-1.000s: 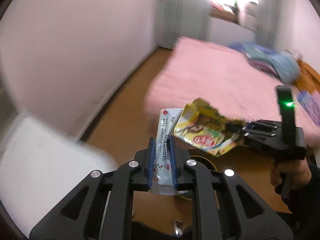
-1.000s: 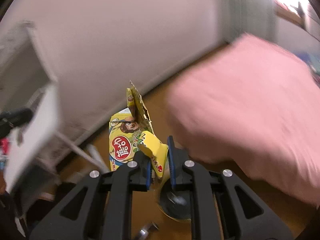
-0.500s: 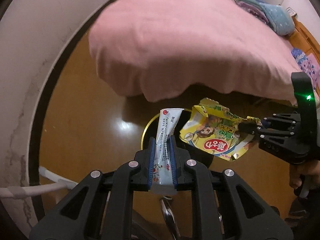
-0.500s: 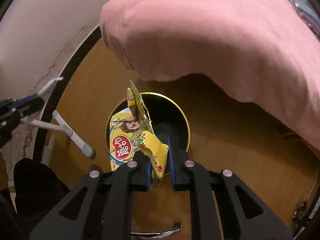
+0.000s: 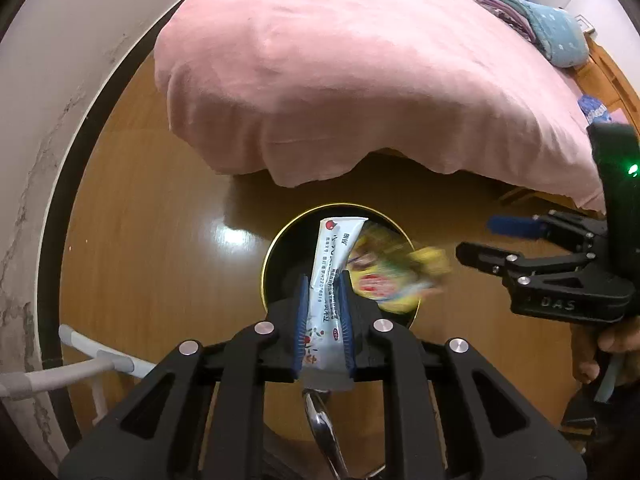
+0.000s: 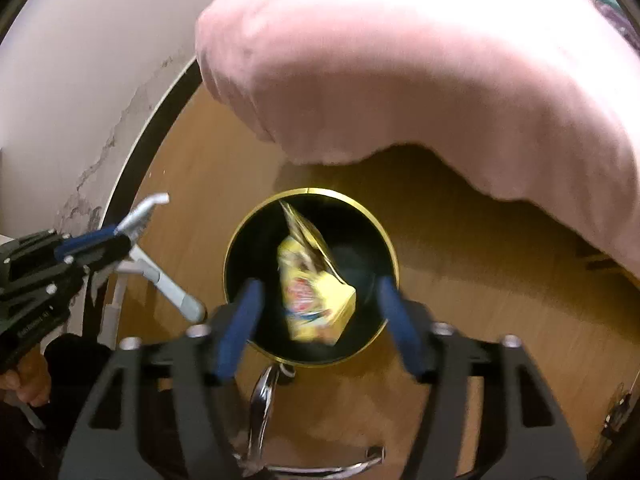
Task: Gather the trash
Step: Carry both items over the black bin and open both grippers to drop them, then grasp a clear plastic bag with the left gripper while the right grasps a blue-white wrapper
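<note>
Left wrist, sachet (image 5: 334,280) upright in gripper (image 5: 324,312)

- Bin (image 6: 390,256) on floor (image 5: 152,240), just before the bed's (image 5: 360,80) overhanging edge.
- Snack bag (image 6: 316,292) in bin mouth.
- Wall (image 5: 60,80) left of bin.

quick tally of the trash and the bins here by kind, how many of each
Yellow snack wrapper: 1, loose above the bin's mouth, clear of the opening right gripper
White and blue sachet: 1, clamped in the left gripper
Black bin with gold rim: 1
Total: 3 things, 2 of them trash
</note>
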A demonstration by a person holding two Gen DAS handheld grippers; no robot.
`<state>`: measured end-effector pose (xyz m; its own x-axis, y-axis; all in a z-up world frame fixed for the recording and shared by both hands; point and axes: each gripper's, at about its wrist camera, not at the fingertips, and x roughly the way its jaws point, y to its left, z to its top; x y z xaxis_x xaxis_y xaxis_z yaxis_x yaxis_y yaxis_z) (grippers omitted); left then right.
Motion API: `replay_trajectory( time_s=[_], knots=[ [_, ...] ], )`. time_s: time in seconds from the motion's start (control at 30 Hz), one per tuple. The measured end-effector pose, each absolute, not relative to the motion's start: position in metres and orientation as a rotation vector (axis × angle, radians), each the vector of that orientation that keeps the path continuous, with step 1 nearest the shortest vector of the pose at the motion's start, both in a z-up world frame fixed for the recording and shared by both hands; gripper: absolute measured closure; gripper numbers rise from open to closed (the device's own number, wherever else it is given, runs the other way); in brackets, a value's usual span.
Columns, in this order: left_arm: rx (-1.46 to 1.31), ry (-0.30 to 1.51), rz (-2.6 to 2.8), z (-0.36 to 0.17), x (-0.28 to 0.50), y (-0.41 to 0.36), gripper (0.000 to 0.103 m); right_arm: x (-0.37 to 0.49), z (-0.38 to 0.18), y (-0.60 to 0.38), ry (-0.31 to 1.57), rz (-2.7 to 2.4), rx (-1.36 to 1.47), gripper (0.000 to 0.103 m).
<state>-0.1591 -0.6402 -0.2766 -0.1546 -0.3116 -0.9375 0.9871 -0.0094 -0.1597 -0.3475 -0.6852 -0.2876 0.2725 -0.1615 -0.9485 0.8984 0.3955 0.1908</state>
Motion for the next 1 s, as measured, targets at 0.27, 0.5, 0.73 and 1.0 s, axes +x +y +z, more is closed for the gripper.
replay_trajectory(
  time_s=[0.27,0.5,0.73,1.0],
  knots=[
    [0.900,1.050,-1.475,-0.254,-0.172,-0.643,0.057,-0.362,-0.252,-0.687,0.970,-0.901,0.883,0.036],
    [0.830,0.886,-1.476,-0.180,-0.170,-0.619,0.029,-0.353,-0.202,-0.679,0.916,-0.894,0.802,0.030],
    [0.570,0.738,-1.262,-0.056,-0.116,-0.503,0.009,-0.262,-0.122,-0.621,0.865,-0.685,0.564,0.025],
    [0.377,0.687,-0.805,0.004,-0.019,-0.275,0.007,-0.101,-0.051,-0.456,0.832,-0.155,0.264,0.023]
  ],
)
